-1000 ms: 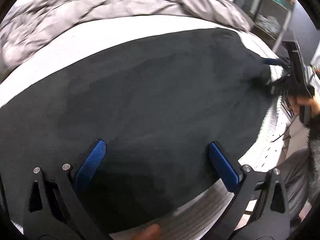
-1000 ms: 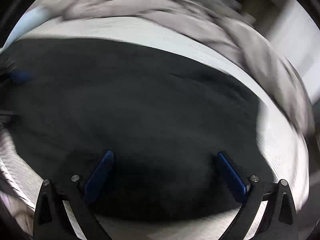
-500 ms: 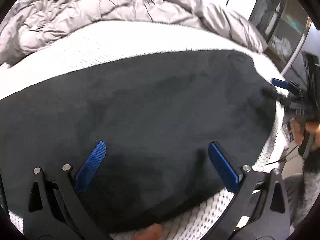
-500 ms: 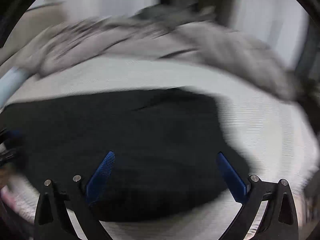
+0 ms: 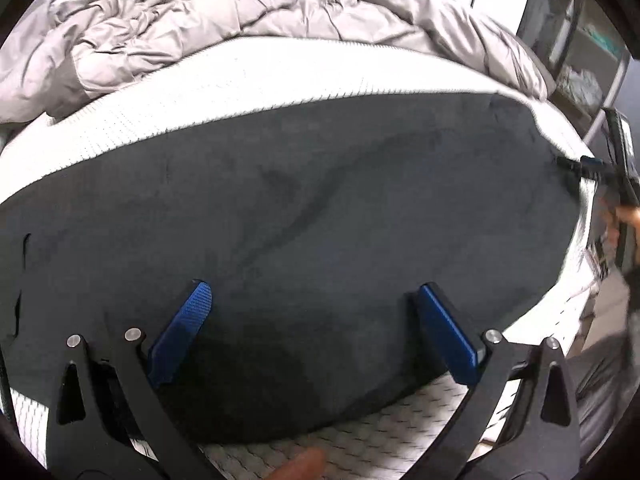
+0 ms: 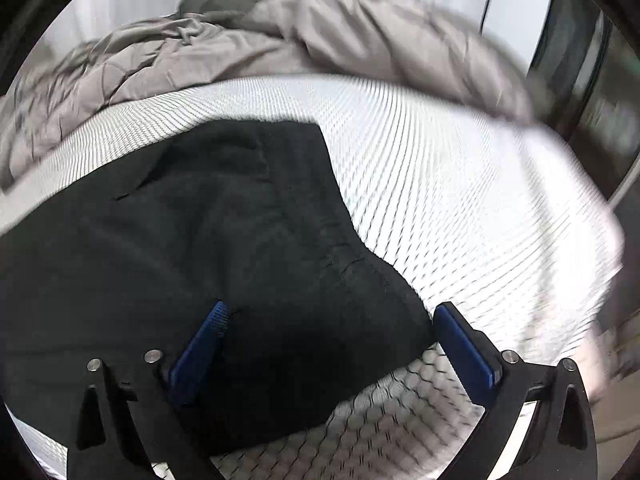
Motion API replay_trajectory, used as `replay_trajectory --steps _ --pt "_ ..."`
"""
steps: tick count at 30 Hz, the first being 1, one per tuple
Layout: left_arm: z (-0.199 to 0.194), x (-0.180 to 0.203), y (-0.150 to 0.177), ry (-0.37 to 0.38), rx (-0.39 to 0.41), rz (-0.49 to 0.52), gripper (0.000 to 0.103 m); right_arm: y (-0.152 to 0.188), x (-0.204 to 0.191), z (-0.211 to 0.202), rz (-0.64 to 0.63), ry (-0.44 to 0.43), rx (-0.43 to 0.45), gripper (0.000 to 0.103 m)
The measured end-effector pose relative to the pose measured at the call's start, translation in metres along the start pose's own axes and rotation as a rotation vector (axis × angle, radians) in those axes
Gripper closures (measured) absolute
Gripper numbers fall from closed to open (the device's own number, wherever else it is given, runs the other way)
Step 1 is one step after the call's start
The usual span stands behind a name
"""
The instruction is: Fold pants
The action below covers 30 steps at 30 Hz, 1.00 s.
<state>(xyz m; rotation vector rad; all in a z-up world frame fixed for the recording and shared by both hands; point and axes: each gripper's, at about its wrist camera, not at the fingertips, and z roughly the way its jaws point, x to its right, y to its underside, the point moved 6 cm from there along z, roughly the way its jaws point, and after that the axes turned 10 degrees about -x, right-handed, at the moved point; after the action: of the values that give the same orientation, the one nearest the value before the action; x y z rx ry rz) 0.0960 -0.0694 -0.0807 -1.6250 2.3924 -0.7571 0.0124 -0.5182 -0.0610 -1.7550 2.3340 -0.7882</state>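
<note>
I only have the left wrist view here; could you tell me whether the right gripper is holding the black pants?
Observer: No, the right gripper is open, its jaws straddling the black pants near their right edge.
Operator: Is there free mattress beyond that edge?
Observer: Yes, bare white mattress extends to the right of the pants.
Operator: Thank you. And anything behind?
Observer: A rumpled grey comforter is piled along the far side.
</note>
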Motion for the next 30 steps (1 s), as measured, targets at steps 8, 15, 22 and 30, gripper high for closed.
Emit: replay_trajectory --steps 8,15,22,30 --pt "0.024 0.063 0.006 0.017 -0.060 0.201 0.001 0.033 -0.165 -0.042 -0.469 -0.210 0.054 0.001" --pt "0.001 -0.018 0.023 -0.015 -0.021 0.027 0.001 0.012 -0.042 0.021 -0.216 0.150 -0.009 0.000" --pt "-0.014 -0.027 0.006 -0.016 0.036 -0.062 0.001 -0.014 -0.094 -0.012 -0.217 -0.145 0.070 0.001" --pt "0.022 -0.016 0.000 -0.078 -0.069 0.003 0.001 0.001 -0.293 -0.016 -0.618 -0.380 -0.030 0.001"
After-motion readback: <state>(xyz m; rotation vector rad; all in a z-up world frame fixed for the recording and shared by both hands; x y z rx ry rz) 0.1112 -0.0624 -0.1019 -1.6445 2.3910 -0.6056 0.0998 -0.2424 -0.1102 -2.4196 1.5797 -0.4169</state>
